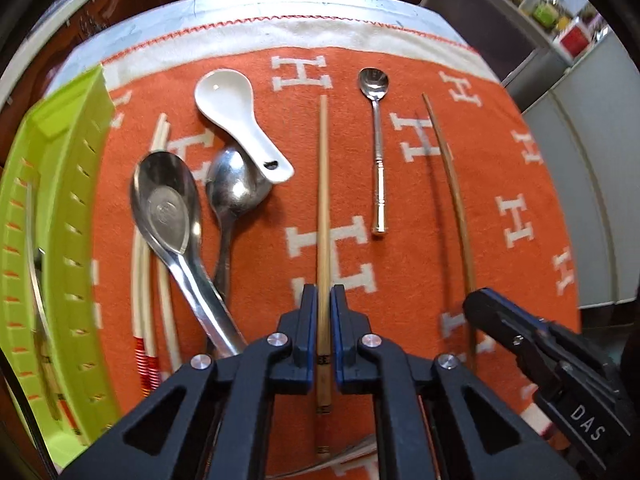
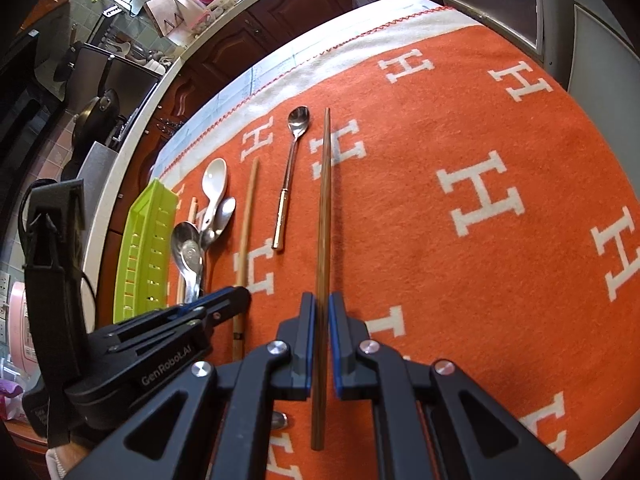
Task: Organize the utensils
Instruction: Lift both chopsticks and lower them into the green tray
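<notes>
Two chopsticks are being pinched near their thick ends above the orange cloth (image 1: 400, 208): the left gripper (image 1: 322, 300) is clamping the pale chopstick (image 1: 322, 184), the right gripper (image 2: 319, 308) the dark chopstick (image 2: 323, 216). Light, stiff and slippery, each is likely pivoting easily.

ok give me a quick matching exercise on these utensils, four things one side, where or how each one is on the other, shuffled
Things:
1. light wooden chopstick
2. dark chopstick
3. white ceramic spoon
4. green tray

Places or states:
A. at the mat's left edge
B. clamped in the right gripper
C. handle resting on a steel spoon
D. clamped in the left gripper

Pairs: 1-D, 2-B, 3-C, 4-A
</notes>
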Action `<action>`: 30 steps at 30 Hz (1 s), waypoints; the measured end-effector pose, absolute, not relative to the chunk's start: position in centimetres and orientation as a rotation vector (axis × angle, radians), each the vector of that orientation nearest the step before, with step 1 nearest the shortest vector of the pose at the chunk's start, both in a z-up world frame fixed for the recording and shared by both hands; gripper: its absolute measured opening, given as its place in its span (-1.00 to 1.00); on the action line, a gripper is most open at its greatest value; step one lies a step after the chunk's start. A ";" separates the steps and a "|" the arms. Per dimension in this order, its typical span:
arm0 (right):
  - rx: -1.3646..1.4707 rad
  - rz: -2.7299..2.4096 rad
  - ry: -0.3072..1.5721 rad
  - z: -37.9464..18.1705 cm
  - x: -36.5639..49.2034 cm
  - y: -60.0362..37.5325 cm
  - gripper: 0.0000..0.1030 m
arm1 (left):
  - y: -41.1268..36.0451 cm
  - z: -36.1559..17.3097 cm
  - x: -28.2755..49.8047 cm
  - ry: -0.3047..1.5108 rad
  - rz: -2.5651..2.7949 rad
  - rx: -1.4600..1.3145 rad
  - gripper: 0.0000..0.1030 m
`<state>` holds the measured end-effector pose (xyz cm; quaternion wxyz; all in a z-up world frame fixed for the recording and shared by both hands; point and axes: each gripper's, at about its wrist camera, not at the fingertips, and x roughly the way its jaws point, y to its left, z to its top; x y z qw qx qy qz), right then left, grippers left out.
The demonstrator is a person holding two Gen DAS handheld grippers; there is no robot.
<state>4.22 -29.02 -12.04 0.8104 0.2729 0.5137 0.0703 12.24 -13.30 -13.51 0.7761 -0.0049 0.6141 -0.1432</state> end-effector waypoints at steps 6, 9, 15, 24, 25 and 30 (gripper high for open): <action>0.598 0.166 1.065 -10.8 3.6 -29.2 -0.88 | -12.9 -11.1 11.6 1.284 -0.376 -0.101 -0.92; 0.603 0.169 1.059 -10.2 3.5 -29.2 -0.88 | -12.8 -9.3 11.5 1.255 -0.398 -0.119 -0.92; 0.595 0.209 1.039 -8.4 3.1 -28.4 -0.88 | -10.6 -5.2 10.6 1.206 -0.430 -0.151 -0.92; 0.463 0.390 1.029 -4.4 3.8 -21.0 -0.88 | -1.2 -0.3 9.5 1.127 -0.296 -0.173 -0.92; 0.454 0.408 1.028 -4.1 3.9 -20.1 -0.88 | 0.1 -0.1 9.5 1.122 -0.268 -0.176 -0.92; 0.440 0.491 1.055 -3.4 5.2 -15.4 -0.88 | 5.3 -0.6 9.7 1.119 -0.150 -0.188 -0.92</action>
